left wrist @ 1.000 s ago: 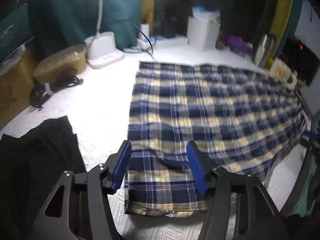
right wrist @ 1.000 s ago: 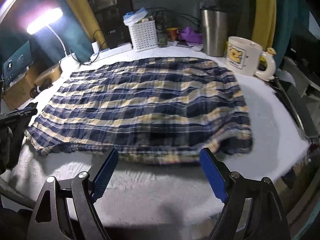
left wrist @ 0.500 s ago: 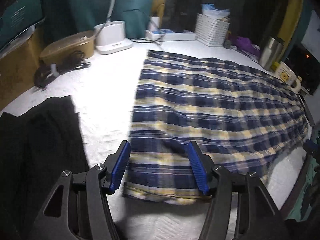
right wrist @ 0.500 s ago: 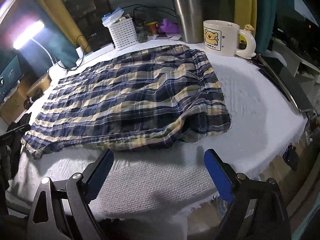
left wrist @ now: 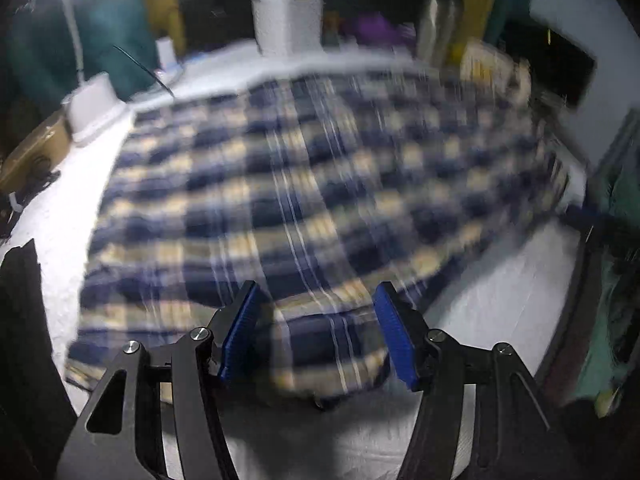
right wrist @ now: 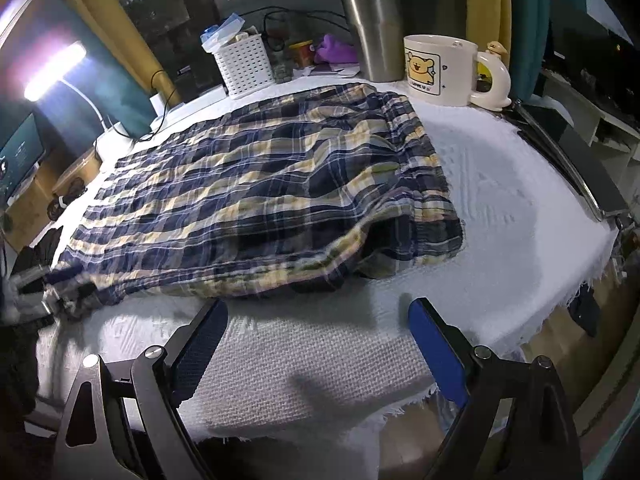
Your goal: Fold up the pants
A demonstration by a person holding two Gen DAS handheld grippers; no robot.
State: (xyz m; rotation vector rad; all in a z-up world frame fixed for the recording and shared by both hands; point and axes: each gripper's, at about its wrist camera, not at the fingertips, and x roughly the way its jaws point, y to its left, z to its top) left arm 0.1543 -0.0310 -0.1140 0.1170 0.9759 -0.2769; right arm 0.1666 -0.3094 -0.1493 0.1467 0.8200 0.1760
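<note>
Mug (right wrist: 438, 70): bear picture, small print beneath reads "LOVE U"; nothing else legible.

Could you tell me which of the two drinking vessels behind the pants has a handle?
The cream bear mug; the steel tumbler beside it has none.

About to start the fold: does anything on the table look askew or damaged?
The plaid pants lie mostly flat, but the near edge by the waistband is lifted and bunched. The white table cover has a frayed edge. Nothing spilled.
</note>
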